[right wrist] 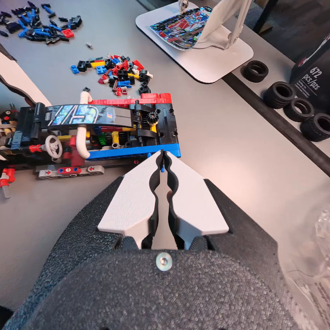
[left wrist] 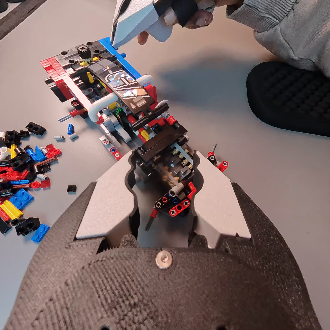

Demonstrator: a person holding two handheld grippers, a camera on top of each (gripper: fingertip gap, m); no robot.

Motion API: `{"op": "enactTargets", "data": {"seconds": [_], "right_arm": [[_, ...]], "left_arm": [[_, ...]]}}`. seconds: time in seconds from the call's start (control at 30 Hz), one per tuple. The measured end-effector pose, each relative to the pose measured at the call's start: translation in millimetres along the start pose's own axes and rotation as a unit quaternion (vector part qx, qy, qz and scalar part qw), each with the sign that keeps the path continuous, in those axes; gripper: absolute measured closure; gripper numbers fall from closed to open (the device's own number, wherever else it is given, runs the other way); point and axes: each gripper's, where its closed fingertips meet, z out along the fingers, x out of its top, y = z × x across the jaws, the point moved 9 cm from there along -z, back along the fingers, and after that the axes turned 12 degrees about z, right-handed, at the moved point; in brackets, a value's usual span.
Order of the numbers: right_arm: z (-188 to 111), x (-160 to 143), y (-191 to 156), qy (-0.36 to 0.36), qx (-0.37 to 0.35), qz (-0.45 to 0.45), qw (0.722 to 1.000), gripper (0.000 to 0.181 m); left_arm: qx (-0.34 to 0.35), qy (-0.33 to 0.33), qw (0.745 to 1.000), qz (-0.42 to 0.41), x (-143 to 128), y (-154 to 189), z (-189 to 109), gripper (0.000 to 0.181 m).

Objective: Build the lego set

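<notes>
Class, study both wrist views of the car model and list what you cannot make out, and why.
- Left wrist view: whether the left tongs actually touch the car model; their own fingers hide the contact.
- Right wrist view: the blue pin between the right tongs; only a sliver shows.
- Right wrist view: the model's front end; cut off by the left edge.
- Right wrist view: the clear bag; blurred at the right edge.

The counter [right wrist: 205, 125] is free right of the lego car [right wrist: 100, 132]; loose bricks [right wrist: 116, 73] crowd behind it, tyres [right wrist: 298, 109] line the far edge.
</notes>
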Motion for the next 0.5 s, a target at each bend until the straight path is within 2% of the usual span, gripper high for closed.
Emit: {"op": "enactTargets", "data": {"seconds": [0.2, 0.3, 0.5], "right_arm": [[-3, -6, -25, -0.008, 0.069, -0.050, 0.996, 0.181], [-2, -13, -20, -0.024, 0.066, -0.041, 0.997, 0.181], [7, -18, -31, -0.015, 0.112, -0.023, 0.993, 0.181]], "left_arm": [[-0.001, 0.002, 1.000, -0.002, -1, 0, 0, 0.119], [0.001, 0.003, 1.000, -0.002, -1, 0, 0, 0.119], [-0.003, 0.008, 1.000, -0.009, -4, -1, -2, 0.119]]}}
